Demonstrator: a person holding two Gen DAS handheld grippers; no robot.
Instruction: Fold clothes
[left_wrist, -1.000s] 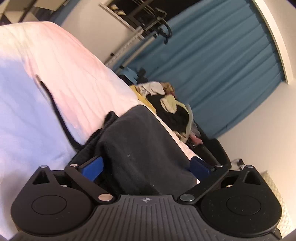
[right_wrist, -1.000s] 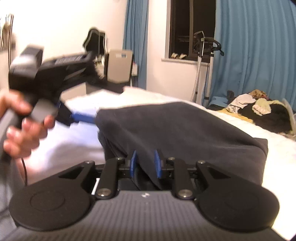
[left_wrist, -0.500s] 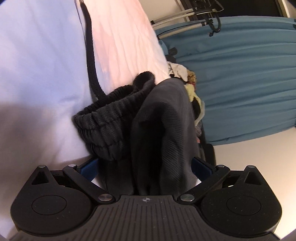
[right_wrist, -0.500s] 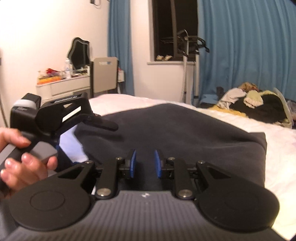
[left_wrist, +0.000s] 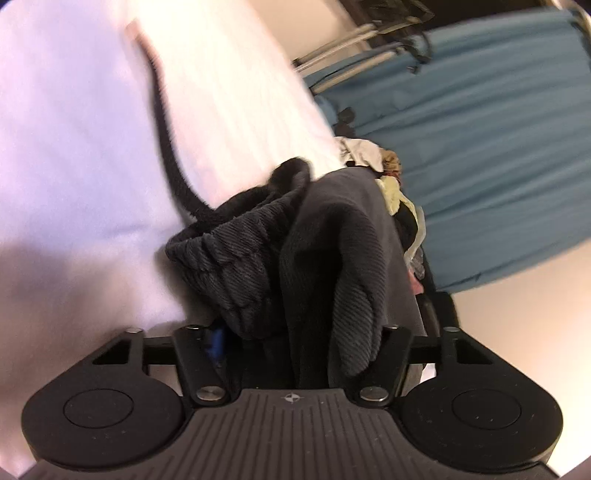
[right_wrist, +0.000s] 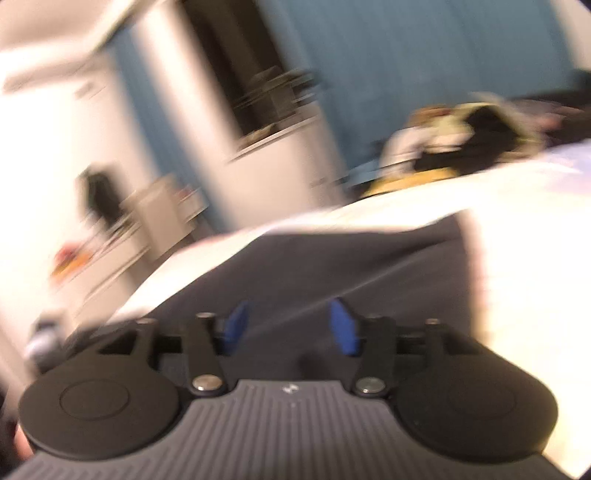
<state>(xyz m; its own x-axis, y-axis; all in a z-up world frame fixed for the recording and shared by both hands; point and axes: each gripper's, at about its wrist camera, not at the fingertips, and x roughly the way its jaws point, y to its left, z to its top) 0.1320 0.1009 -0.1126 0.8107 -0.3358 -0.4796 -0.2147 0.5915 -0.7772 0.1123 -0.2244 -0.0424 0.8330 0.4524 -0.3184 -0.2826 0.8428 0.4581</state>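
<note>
Gripping a thick bunch of dark fabric, my left gripper (left_wrist: 299, 336) has its fingers drawn in on the trousers (left_wrist: 317, 258); the blue pad (left_wrist: 216, 341) of one finger peeps out on the left of the bunch, the other pad is buried under cloth. The ribbed waistband (left_wrist: 236, 254) bulges up just above that pad, and a black drawstring (left_wrist: 166, 140) trails from it across the white bed (left_wrist: 74, 166) — slack, curving away toward the top of the view. Past the trousers a heap of mixed clothes (left_wrist: 391, 184) lies at the far edge of the bed; behind it hangs a blue curtain (left_wrist: 498, 147), with a metal stand (left_wrist: 354, 62) beside it.

My right gripper (right_wrist: 291, 328) stands spread, both blue pads (right_wrist: 343, 328) plainly apart with a gap between them; nothing sits in that gap — the trousers (right_wrist: 332, 266) lie flat on the bed (right_wrist: 517, 258) just beyond and under the fingertips, and whether the pads touch the cloth I cannot tell. This view is badly smeared; I make out the same heap of clothes (right_wrist: 461, 140) at the far right, the blue curtain (right_wrist: 424, 55), a dark window (right_wrist: 240, 74) and some pale furniture (right_wrist: 166, 214) on the left, nothing finer.
</note>
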